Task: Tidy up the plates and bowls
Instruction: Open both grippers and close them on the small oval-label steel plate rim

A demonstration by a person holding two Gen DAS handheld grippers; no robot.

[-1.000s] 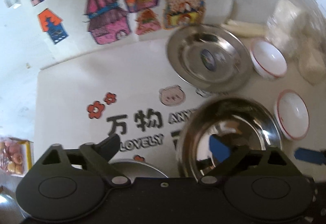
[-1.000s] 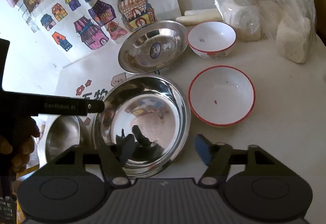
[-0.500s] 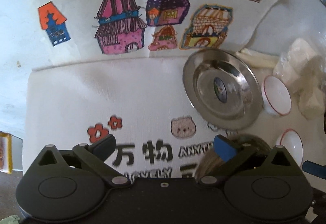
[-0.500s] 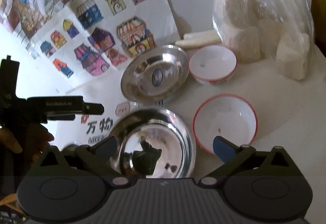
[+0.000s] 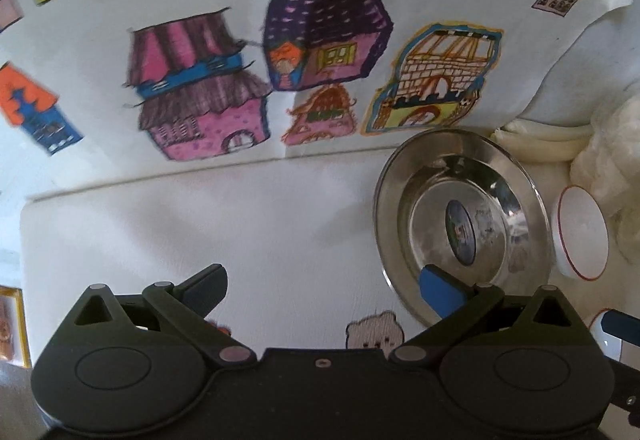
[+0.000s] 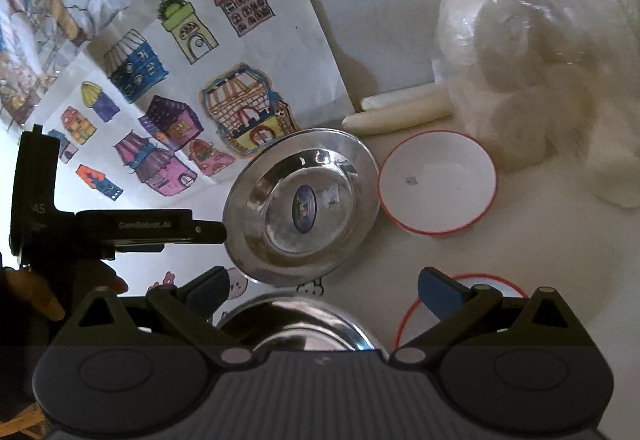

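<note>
Beside steel plate [image 6: 301,206], red-rimmed bowl [image 6: 438,182].

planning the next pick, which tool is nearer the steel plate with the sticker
Left. The left tool has one fingertip over the steel plate rim; the right tool sits just short of its near edge.

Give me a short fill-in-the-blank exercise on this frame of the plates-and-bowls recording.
1. The steel plate has an oval ____ at its centre.
2. The white bowl beside it has a ____ rim.
3. The fingers of the right gripper are ____, with nothing between them.
4. The paper sheet behind the plate shows coloured drawings of ____.

Missing words: sticker; red; open; houses
</note>
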